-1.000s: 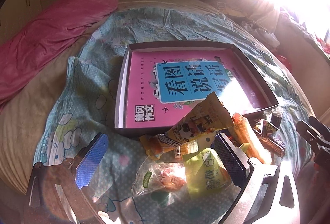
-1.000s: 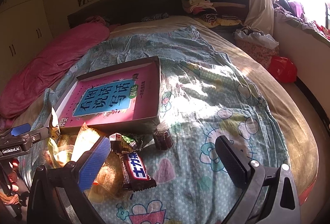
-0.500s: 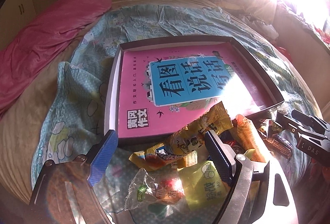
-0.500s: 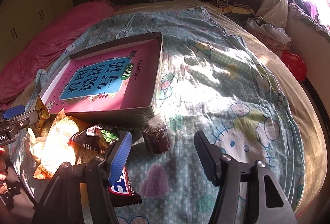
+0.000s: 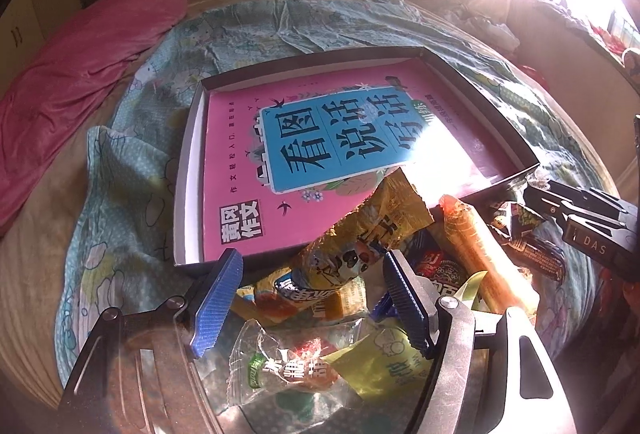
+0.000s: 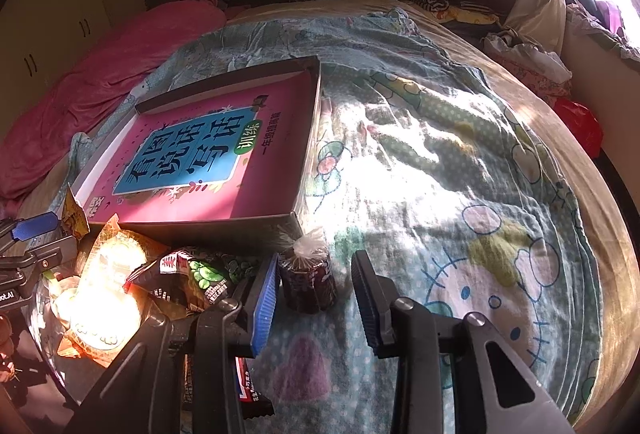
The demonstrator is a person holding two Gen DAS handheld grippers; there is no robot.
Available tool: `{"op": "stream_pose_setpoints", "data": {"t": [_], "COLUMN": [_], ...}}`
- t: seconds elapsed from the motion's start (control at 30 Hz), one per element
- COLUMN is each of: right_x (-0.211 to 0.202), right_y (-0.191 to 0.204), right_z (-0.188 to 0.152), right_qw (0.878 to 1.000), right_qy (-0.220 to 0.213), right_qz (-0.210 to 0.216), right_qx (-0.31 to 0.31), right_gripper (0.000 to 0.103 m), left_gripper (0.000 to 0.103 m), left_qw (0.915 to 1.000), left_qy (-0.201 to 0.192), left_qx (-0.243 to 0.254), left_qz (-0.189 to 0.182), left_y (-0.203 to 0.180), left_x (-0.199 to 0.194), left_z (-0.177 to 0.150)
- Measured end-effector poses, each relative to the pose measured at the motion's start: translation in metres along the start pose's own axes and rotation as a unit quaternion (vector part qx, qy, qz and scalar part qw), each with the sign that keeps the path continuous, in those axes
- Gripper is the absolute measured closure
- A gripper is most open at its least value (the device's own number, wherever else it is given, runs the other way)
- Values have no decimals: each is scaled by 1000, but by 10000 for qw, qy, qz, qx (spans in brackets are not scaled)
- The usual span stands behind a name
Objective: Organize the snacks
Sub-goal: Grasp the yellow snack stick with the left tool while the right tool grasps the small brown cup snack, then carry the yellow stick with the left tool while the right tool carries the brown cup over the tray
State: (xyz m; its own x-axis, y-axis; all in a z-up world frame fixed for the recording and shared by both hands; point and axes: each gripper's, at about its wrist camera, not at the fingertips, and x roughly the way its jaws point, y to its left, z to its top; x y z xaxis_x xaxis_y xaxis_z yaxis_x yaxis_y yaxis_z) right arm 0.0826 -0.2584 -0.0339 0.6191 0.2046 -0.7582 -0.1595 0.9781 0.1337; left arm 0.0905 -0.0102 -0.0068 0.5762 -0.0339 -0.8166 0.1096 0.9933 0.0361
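between closing right gripper (image 6: 314,298) jaws, untouched: dark red snack (image 6: 308,284), clear twisted top

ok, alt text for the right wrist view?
The right gripper is closing around a small dark wrapped snack standing on a cartoon-print blanket, pads not yet touching it. A shallow box holding a pink book lies behind, more snacks piled left.

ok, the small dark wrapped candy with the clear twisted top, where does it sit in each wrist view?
Left wrist: only its clear twisted top seems to show, far right by the box's near right corner, above the right gripper.
Right wrist: dark wrapped candy, lower centre, between the closing fingers; the blue pad looks against it, the other pad apart.
Shared landmark: the shallow box holding the pink book; the candy lies just off its near right corner.
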Motion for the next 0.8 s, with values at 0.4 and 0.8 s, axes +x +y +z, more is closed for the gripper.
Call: {"op": "stream_pose_setpoints", "data": {"t": [0.4,0.8], "right_x": [1,-22], "right_y": [-1,7], "right_z": [6,18], "right_qw": [9996,9990], "right_qy": [-22,-358], "right_qz": [260,242], "right_qx": [120,112], "right_gripper": [77,77], "left_gripper": [75,88], "left_qw": [9997,9950], "left_qy": [-146,-116], "left_qx": [-155,-637], "left_qz": [-154,-764], "left_y": [12,34], "left_x": [0,-3], "left_z": [3,7]}}
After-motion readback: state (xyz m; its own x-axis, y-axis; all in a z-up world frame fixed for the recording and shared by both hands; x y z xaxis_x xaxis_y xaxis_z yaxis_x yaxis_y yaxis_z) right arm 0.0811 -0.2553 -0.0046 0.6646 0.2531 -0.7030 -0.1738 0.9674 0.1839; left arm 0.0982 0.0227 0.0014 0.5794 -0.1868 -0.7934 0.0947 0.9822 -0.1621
